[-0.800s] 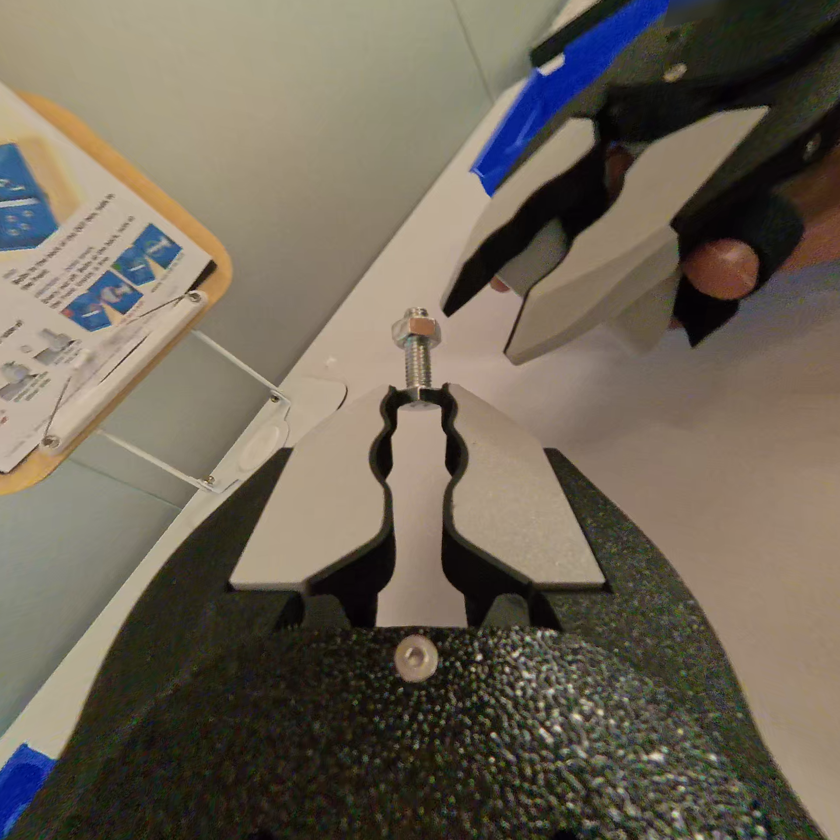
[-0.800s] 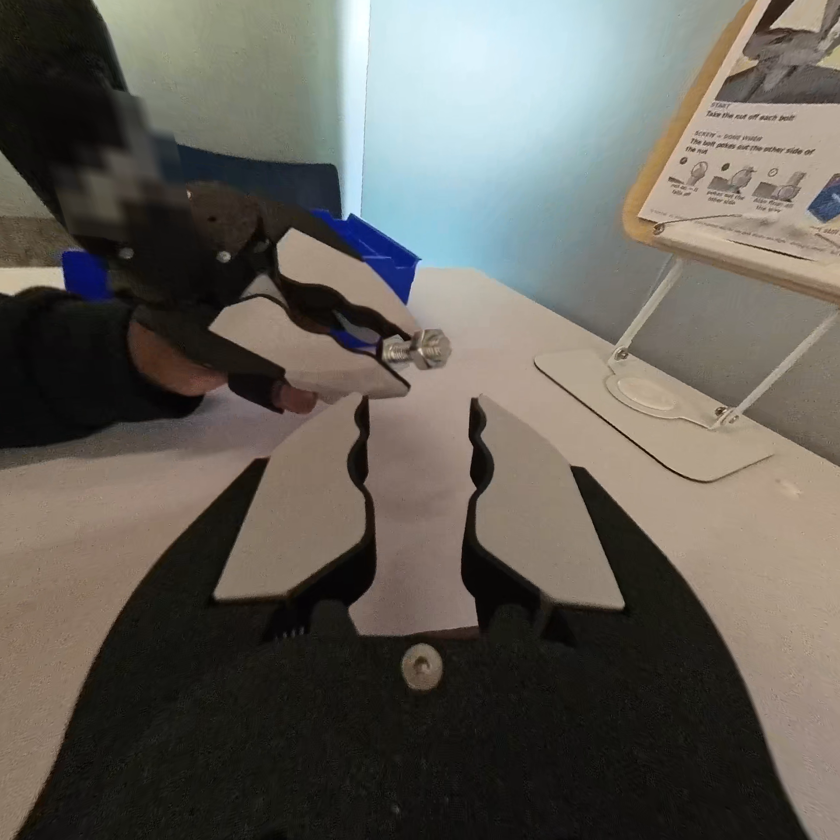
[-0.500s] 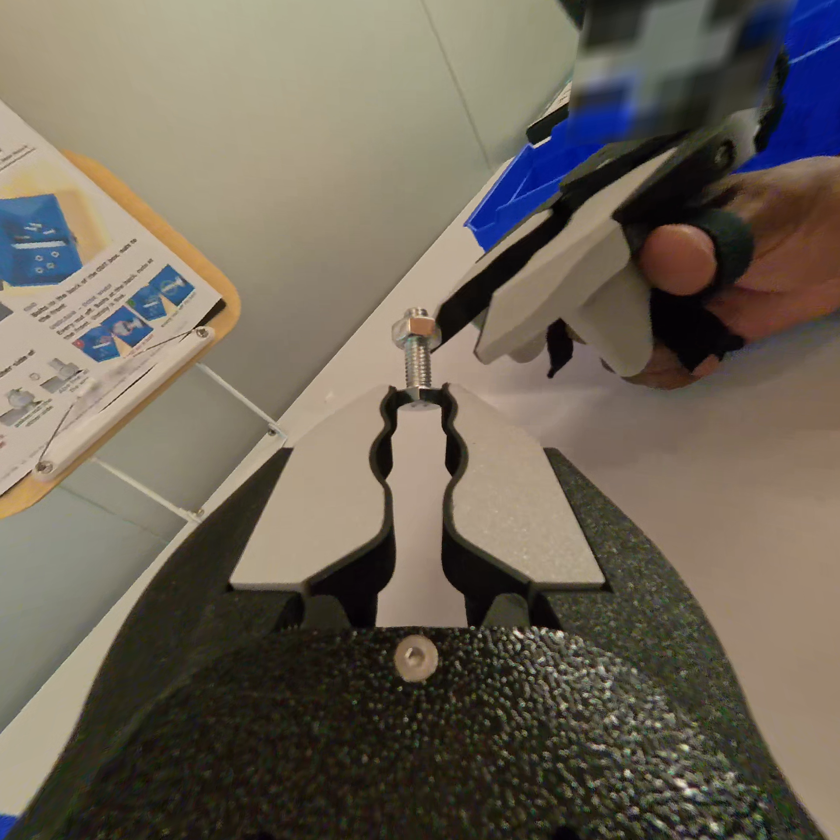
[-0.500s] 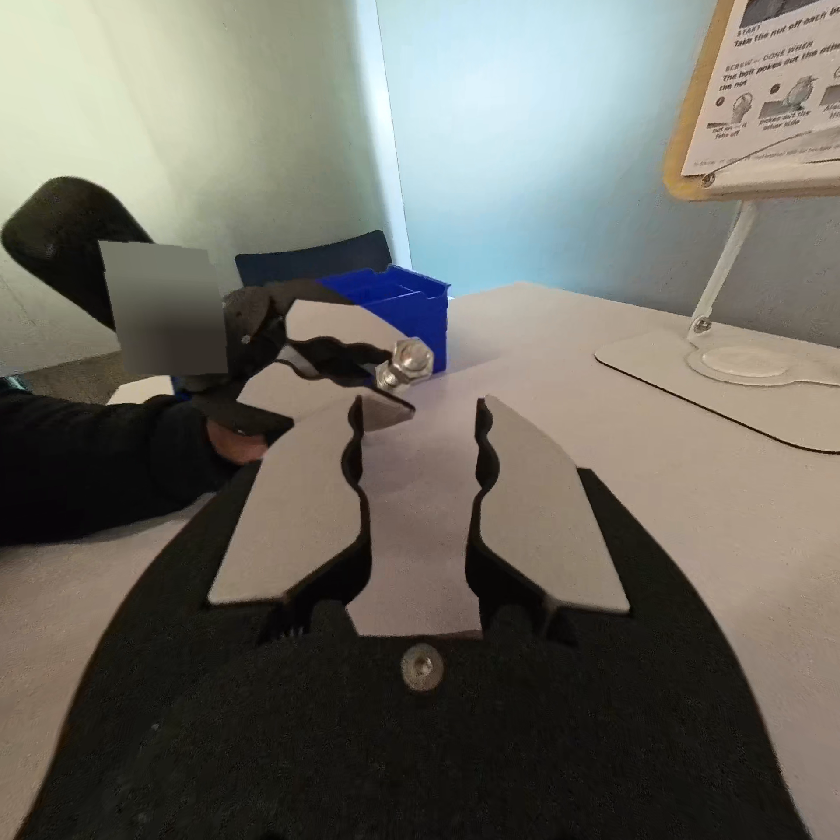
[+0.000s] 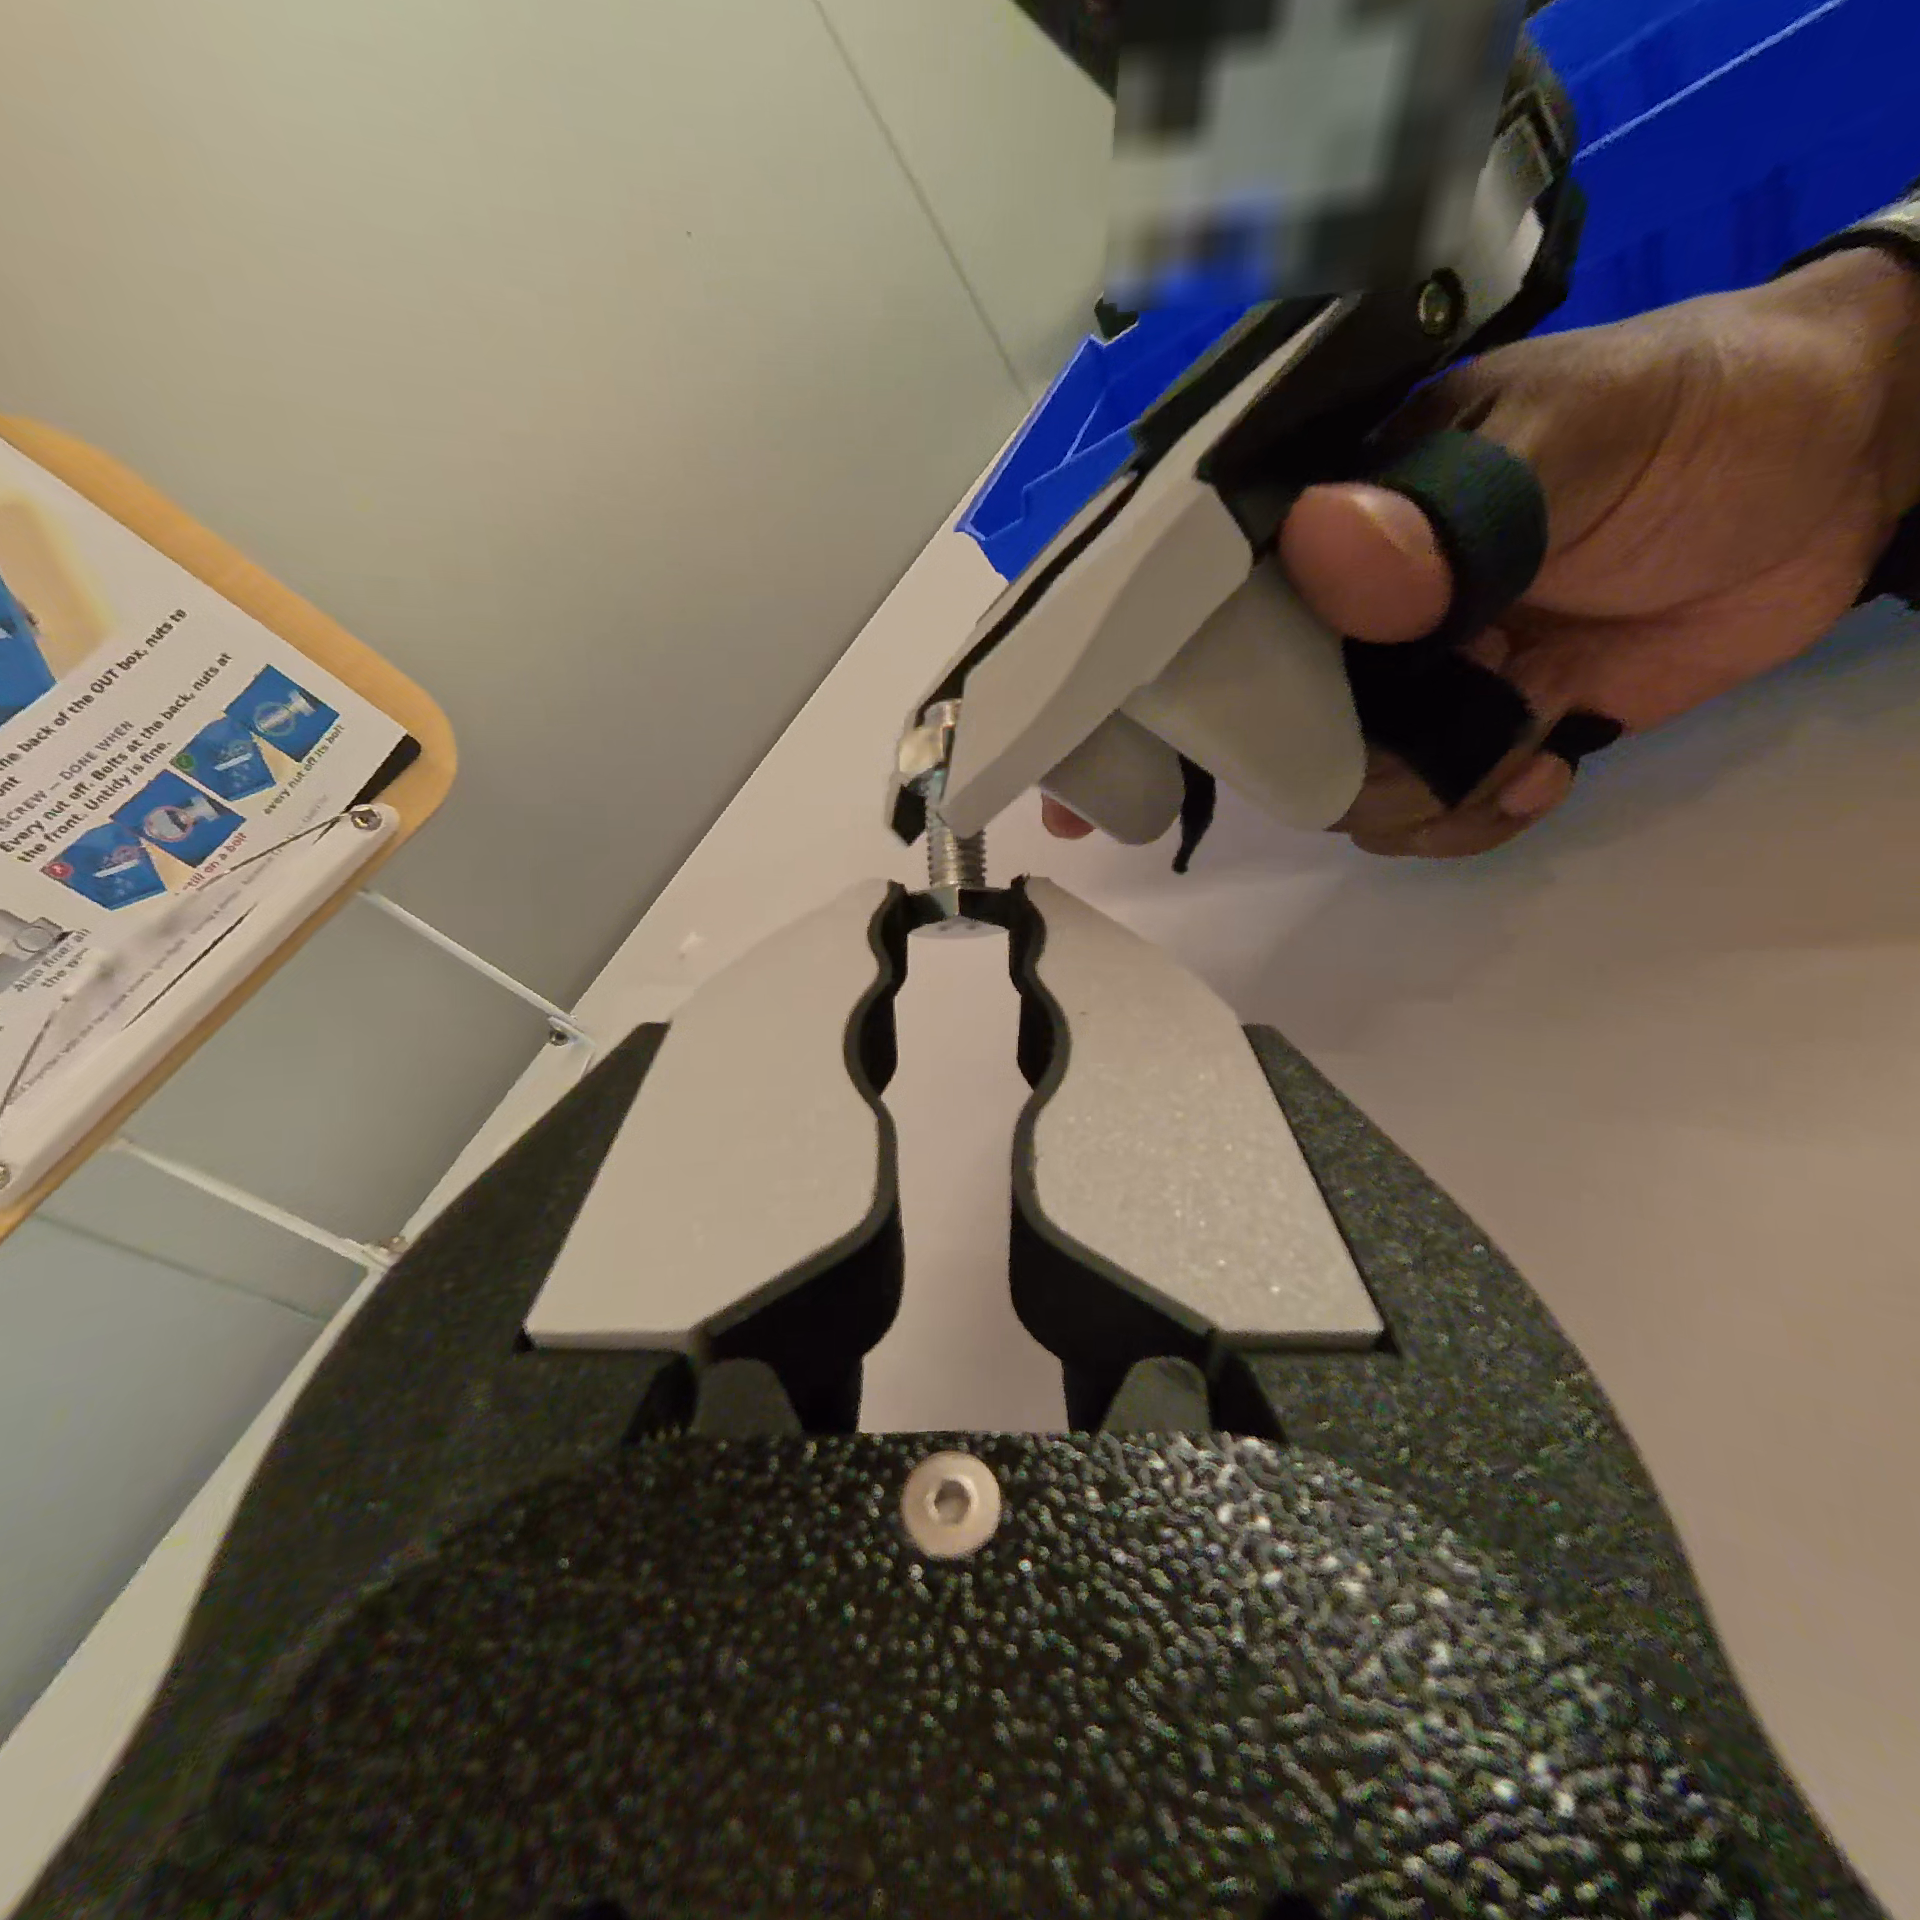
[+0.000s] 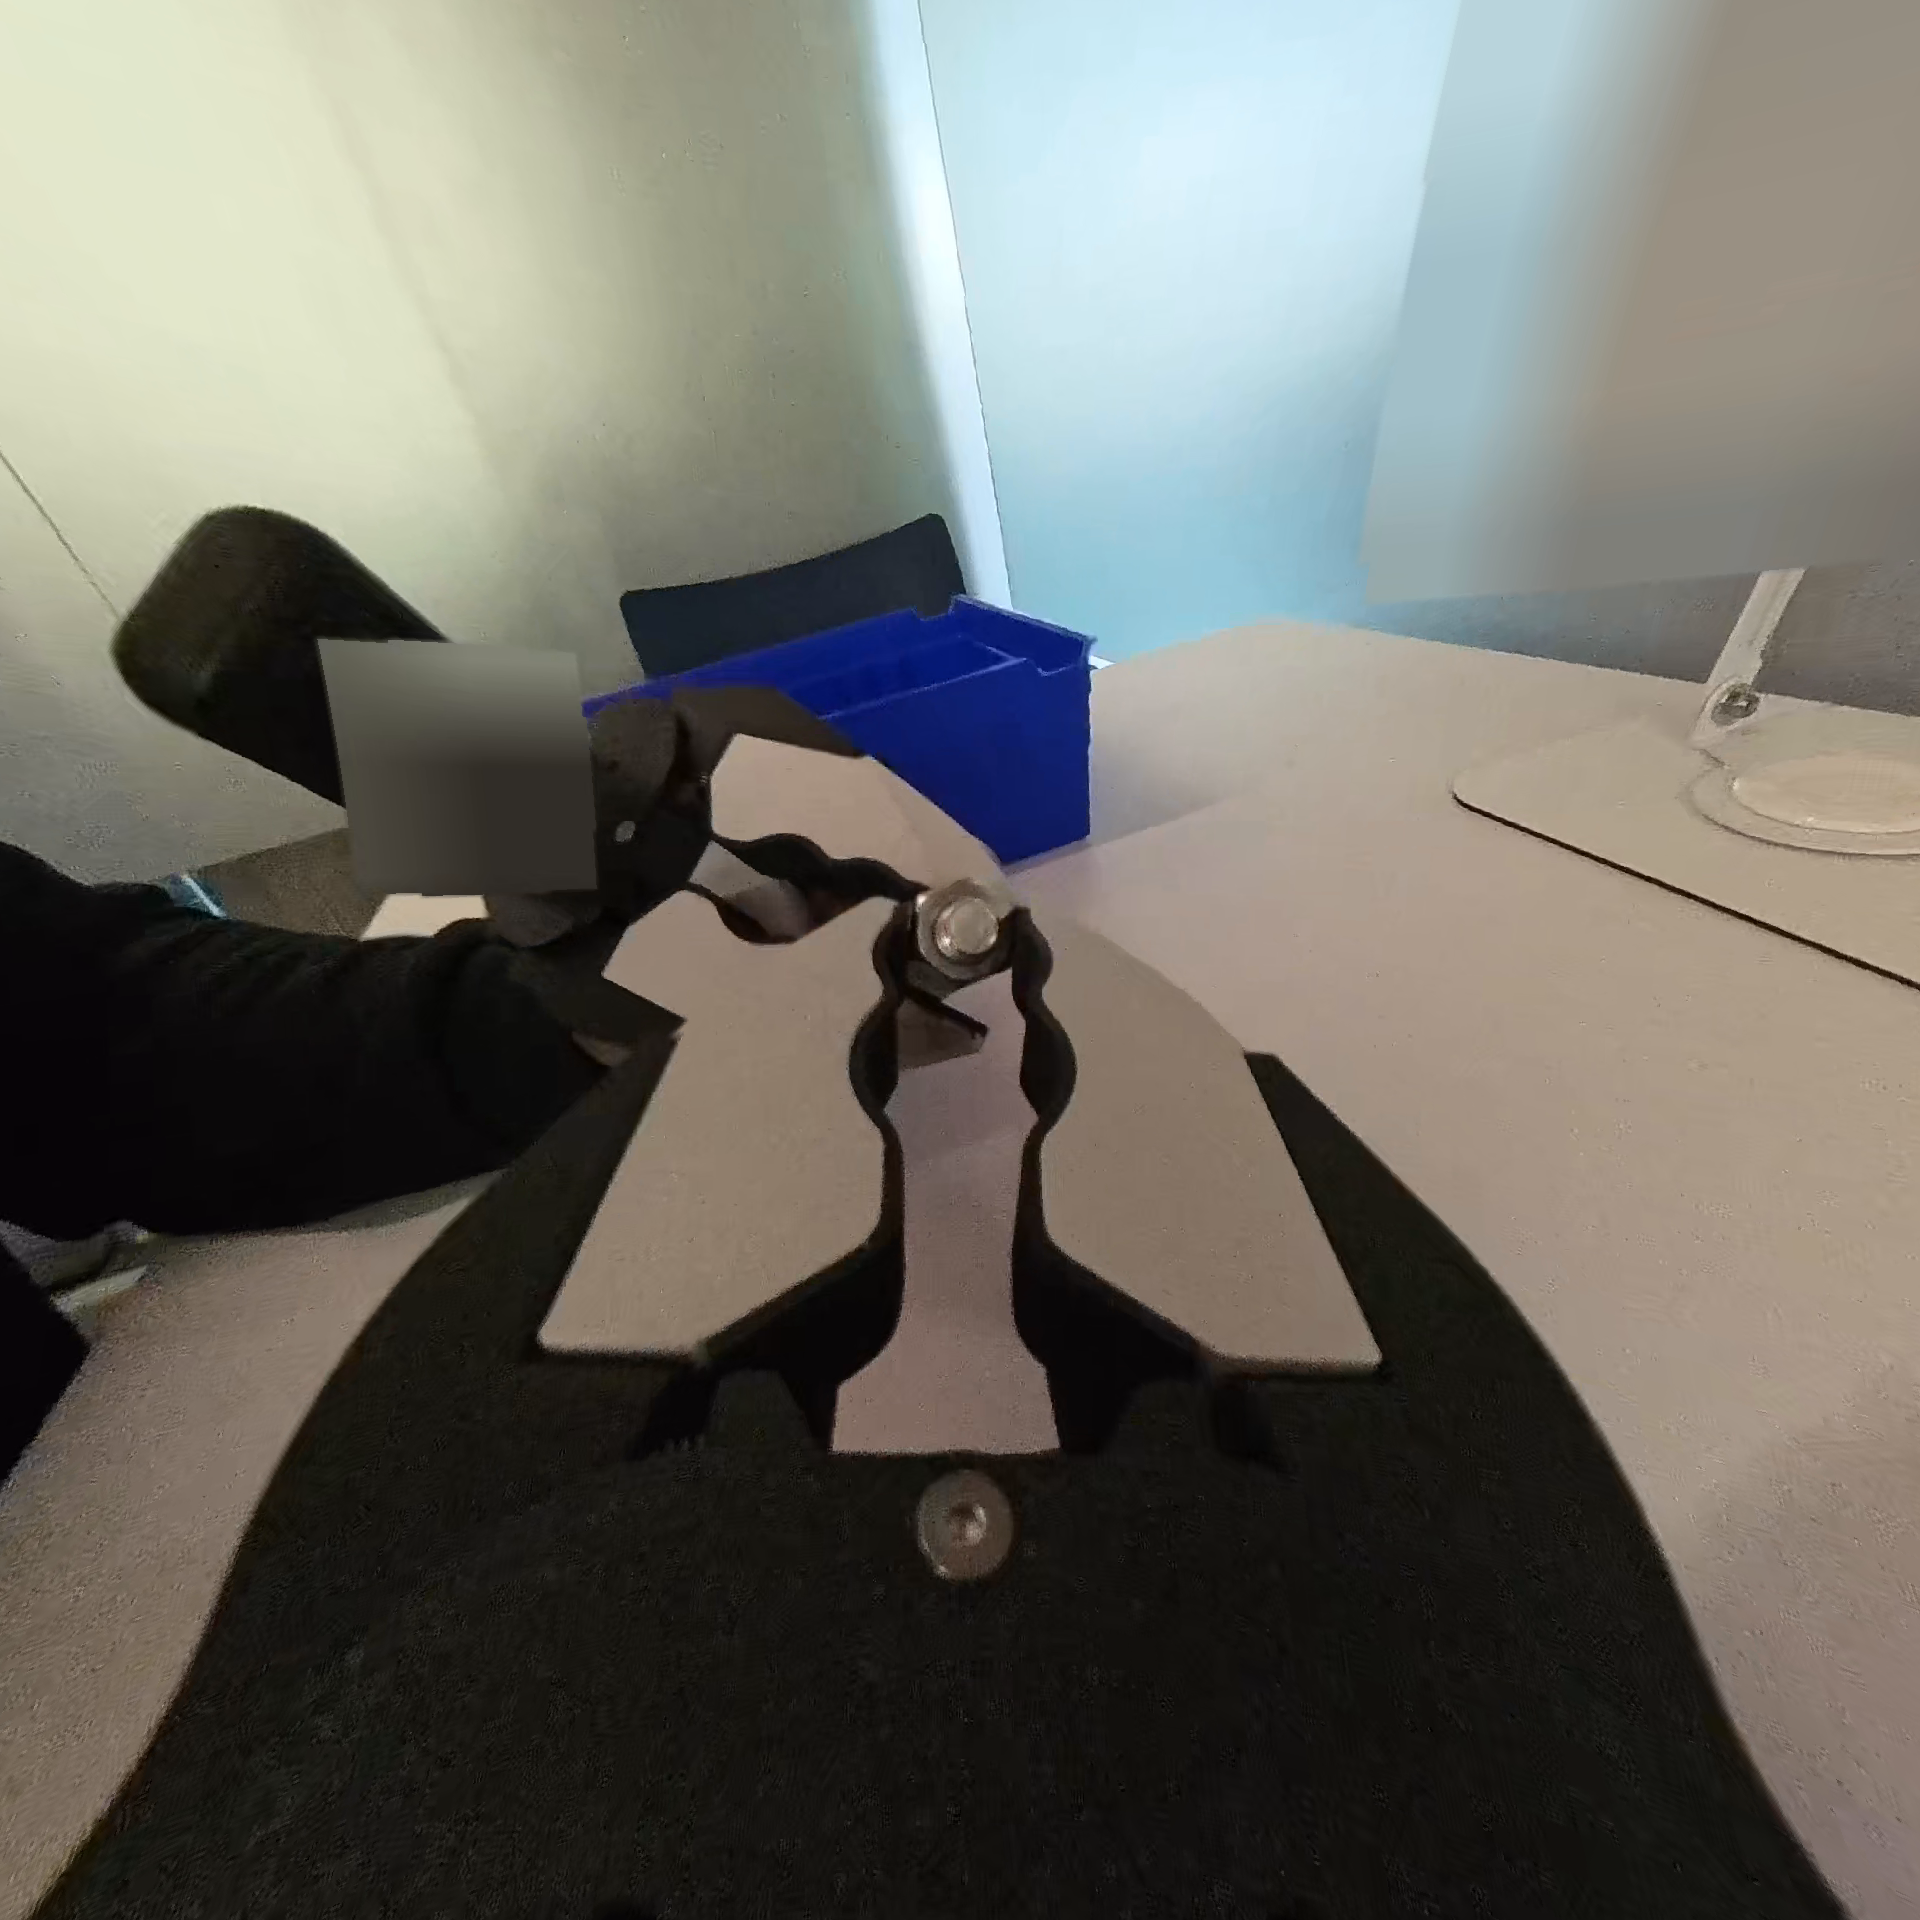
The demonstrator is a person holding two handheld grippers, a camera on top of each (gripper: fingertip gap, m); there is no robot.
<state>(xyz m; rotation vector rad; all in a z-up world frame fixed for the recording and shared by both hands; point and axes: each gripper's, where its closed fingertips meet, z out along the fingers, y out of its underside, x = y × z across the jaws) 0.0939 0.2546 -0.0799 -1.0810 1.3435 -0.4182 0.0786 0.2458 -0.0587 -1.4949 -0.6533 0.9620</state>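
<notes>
My left gripper (image 5: pixel 954 899) is shut on the head of a silver bolt (image 5: pixel 951 854) and holds it above the white table (image 5: pixel 1558 1143), thread pointing away from me. A silver nut (image 5: pixel 925 743) sits on the far end of the thread. My right gripper (image 6: pixel 961 940) comes in from the other side, and its pads are shut on the nut (image 6: pixel 961 940), seen end-on in the right wrist view. The right gripper also shows in the left wrist view (image 5: pixel 1091 665), held by a hand. The left gripper's fingers (image 6: pixel 800 821) show in the right wrist view, at the left.
A blue bin (image 6: pixel 966 748) stands on the table behind the grippers. A printed sheet on a wooden board (image 5: pixel 156 831) stands on a white stand whose base (image 6: pixel 1714 831) lies on the table at the right. A dark chair back (image 6: pixel 790 592) is behind the bin.
My right gripper moved in from the side to the bolt's end and its jaws narrowed from wide open onto the nut. My left gripper kept hold of the bolt.
</notes>
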